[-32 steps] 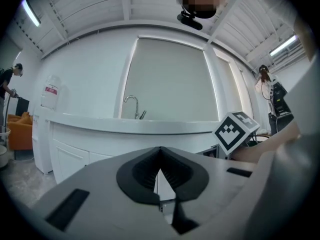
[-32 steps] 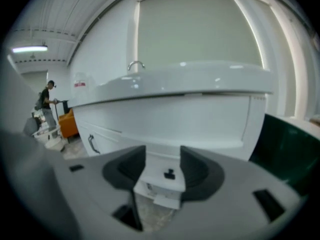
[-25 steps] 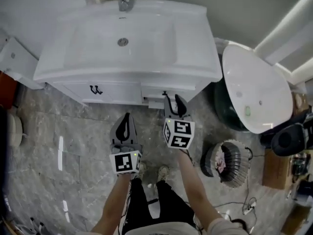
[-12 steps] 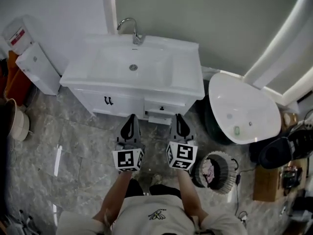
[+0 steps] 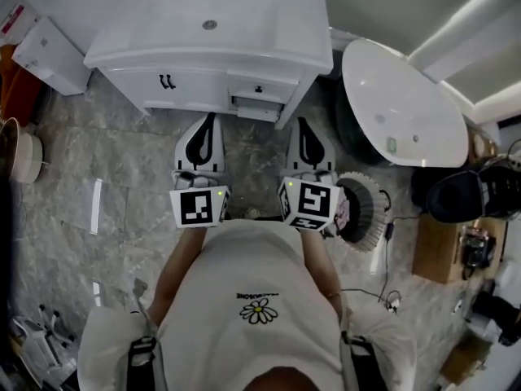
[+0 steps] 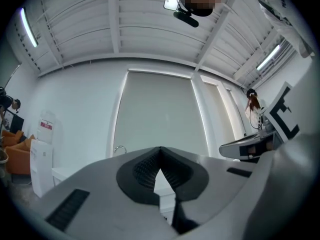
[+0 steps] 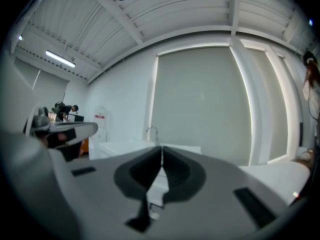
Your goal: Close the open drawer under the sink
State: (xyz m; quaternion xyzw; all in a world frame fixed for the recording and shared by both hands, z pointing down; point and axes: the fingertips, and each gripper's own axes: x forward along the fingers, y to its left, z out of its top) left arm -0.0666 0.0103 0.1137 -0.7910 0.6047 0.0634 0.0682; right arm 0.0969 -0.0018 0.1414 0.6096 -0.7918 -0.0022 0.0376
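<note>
The right claw (image 5: 300,125) is shut tight with nothing in it, its dark pads (image 7: 142,171) meeting in a thin line. A second ago its jaws stood apart right at the cabinet front. The left claw (image 5: 209,120) is likewise closed and empty.

Both hang side by side over the grey marble floor (image 5: 122,177). They point at the white vanity cabinet (image 5: 195,84) but are apart from it, whereas earlier the right one was up against the drawer's edge.

The small white drawer with a dark knob (image 5: 259,90) sits in the right half of the cabinet, under the white ceramic sink (image 5: 269,51). Its front looks about flush with the doors to its left. A pale ledge (image 5: 255,109) just beneath it still seems to jut out, and I cannot tell whether that is a part left ajar.

The person has stood up since then, and their white shirt (image 5: 252,300) now fills the near edge of the head view. I judge the push done and the hands withdrawn, with only that lower ledge left in doubt.
</note>
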